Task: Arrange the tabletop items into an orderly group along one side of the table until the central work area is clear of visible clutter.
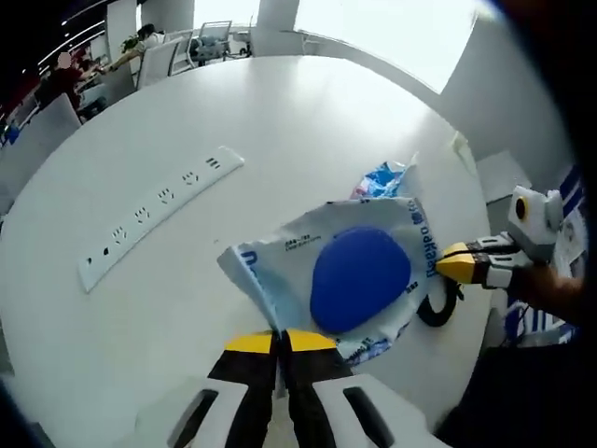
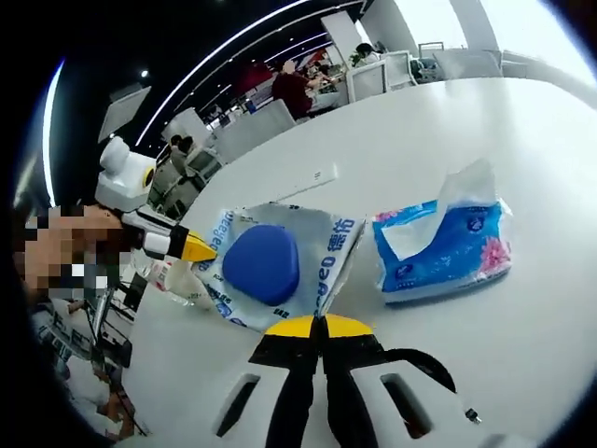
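Left gripper view, nearest first: at 6 o'clock we see the left hand-held gripper point(image 1: 280, 338), yellow tips pressed together on the near edge of the wipes pack point(image 1: 350, 280), a white-and-blue soft pack with a blue oval lid on top. The pack lies flat on the white round desk point(image 1: 280, 140), just right of centre. At 3 o'clock the right hand-held gripper point(image 1: 448, 264) comes in from the side, its yellow tip at the pack's far edge; a dark loop lies on the desk just under it. Just beyond the pack, toward 1 o'clock, a corner of the blue tissue pack point(image 1: 382, 177) peeks out, mostly hidden by the wipes pack. At 9 to 10 o'clock, well apart from the packs, a long white power strip point(image 1: 159, 215) lies flat. Farthest, at 11 to 12 o'clock, chairs point(image 1: 173, 51) stand behind the desk.

Right gripper view: the right hand-held gripper's tips, at 6 o'clock, are closed on the pack's near edge. The left hand-held gripper sits at 9 o'clock, touching the pack's other side. The tissue pack lies at 3 o'clock, just beside the wipes pack and not touching, a white tissue standing up out of its slot.
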Available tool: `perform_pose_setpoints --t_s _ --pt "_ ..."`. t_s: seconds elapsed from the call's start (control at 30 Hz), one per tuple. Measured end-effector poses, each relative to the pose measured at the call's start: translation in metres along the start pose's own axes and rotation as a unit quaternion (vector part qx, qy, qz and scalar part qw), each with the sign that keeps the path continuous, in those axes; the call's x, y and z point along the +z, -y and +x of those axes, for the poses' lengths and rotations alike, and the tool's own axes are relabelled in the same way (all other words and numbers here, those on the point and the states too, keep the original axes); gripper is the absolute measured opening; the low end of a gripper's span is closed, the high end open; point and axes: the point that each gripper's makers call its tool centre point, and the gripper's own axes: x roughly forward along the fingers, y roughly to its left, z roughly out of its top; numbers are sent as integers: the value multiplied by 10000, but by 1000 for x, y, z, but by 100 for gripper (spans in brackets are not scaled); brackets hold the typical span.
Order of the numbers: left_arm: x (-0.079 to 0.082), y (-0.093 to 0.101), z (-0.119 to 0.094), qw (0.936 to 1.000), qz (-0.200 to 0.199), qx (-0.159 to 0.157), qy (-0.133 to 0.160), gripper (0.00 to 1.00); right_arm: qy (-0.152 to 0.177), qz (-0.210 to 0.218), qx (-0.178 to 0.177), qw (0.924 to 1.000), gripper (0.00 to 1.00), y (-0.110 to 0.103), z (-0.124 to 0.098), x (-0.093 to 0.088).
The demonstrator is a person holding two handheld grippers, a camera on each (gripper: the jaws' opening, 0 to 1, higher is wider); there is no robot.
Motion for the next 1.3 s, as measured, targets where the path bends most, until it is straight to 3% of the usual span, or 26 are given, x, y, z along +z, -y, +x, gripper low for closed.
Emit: perform_pose_setpoints --t_s 0.27,0.37,0.7,1.03,1.13,1.3 --pt "-7 6 -2 9994 -327 38 -64 0 -53 -292 19 9996 0 12 8 14" --pt "-12 11 -3 9980 -622 14 -140 0 -72 -375 29 9993 0 16 12 20" --pt "-37 17 6 9942 -953 287 -417 0 -310 -618 100 9976 0 14 27 10" --pt "-50 14 22 9924 -1034 491 -455 1 -432 -798 68 9958 0 17 38 7" --pt "-44 6 27 9954 -689 632 -212 1 -438 -850 37 9954 0 20 42 6" --pt "-43 11 28 9947 -761 604 -327 2 -398 -875 -66 9953 0 25 43 9"
